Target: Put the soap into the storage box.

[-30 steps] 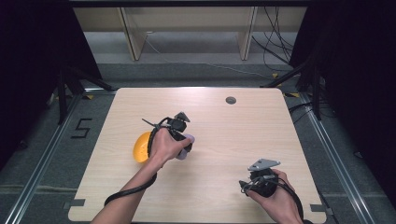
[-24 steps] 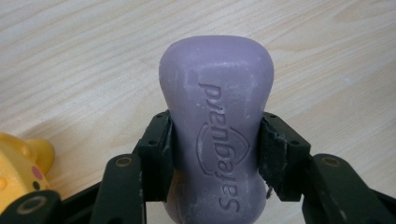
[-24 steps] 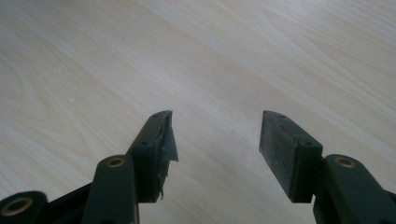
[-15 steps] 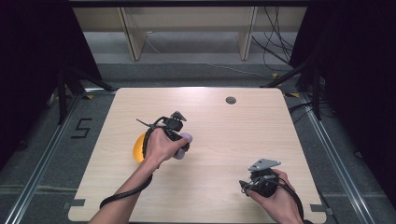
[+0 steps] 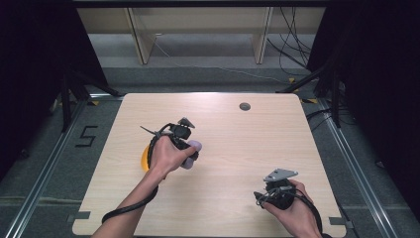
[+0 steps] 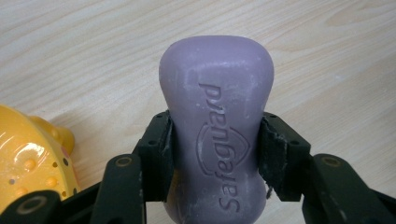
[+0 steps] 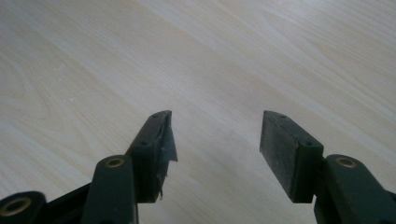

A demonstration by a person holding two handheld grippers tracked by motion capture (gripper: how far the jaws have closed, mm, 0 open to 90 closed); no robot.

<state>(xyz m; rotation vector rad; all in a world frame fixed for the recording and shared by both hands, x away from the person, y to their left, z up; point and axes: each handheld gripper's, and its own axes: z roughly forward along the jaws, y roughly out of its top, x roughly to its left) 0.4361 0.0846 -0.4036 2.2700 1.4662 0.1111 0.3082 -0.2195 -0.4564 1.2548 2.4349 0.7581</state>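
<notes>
Holding soap (image 6: pixel 215 126) in left gripper (image 6: pixel 215 140), just above the surface (image 5: pixel 237 144), yellow dish (image 6: pixel 28 163) right beside it.

Left gripper pinches the purple soap across its narrow waist, pads pressed on both sides; bar's long axis runs straight out along the jaws, embossed face up. Dish sits close on the jaws' left in the left gripper view; in the high view it's (image 5: pixel 144 157) tucked under the left hand (image 5: pixel 166 156), on its outer side. So the likely drop is a short sideways shift, left hand only. Right gripper (image 7: pixel 215 140) spread wide, nothing between the jaws, parked low over bare surface, well apart from soap and dish.
</notes>
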